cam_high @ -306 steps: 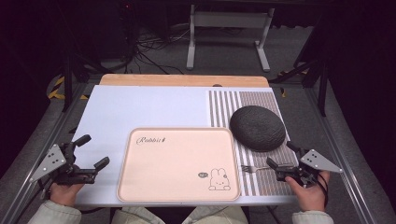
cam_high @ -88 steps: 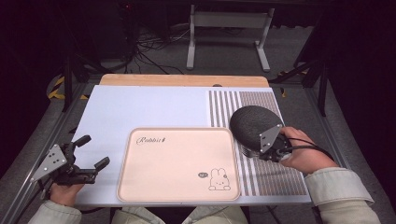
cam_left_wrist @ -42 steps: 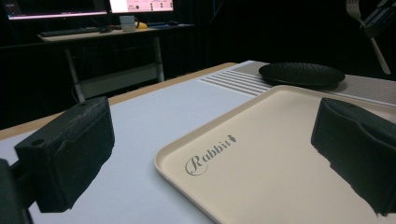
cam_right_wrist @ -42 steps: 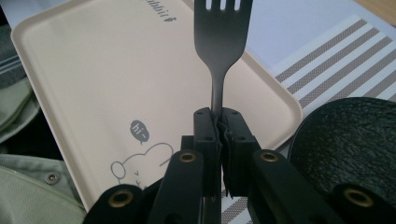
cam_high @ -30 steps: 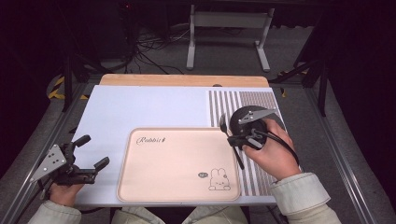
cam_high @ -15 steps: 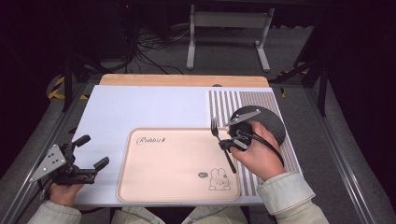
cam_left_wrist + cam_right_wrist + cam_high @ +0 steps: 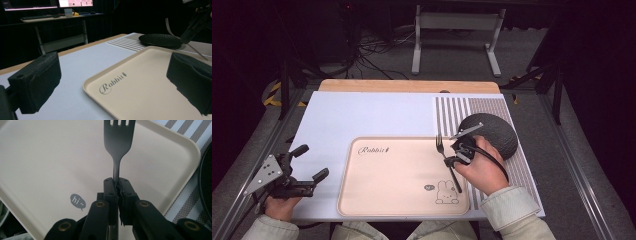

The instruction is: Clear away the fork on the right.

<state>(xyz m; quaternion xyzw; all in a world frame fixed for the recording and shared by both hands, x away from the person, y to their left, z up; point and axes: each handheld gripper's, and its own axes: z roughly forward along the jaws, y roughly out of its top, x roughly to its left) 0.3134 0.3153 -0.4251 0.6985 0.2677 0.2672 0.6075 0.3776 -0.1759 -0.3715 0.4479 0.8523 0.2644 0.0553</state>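
Right gripper [image 7: 117, 185] jaws clamped on fork [image 7: 118, 140] above tray [image 7: 377, 200], seemingly not touching; left gripper [image 7: 307, 165] jaws open, empty.

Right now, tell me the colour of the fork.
Dark grey, almost black; the fork shows best in the right gripper view.

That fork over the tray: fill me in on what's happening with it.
A person works at a table with a gripper in each hand. The right gripper is shut on the handle of a dark fork and holds it over the right part of the cream tray, tines pointing away from the person. The dark round plate sits beside the tray on the striped mat. The left gripper rests open at the table's left edge.
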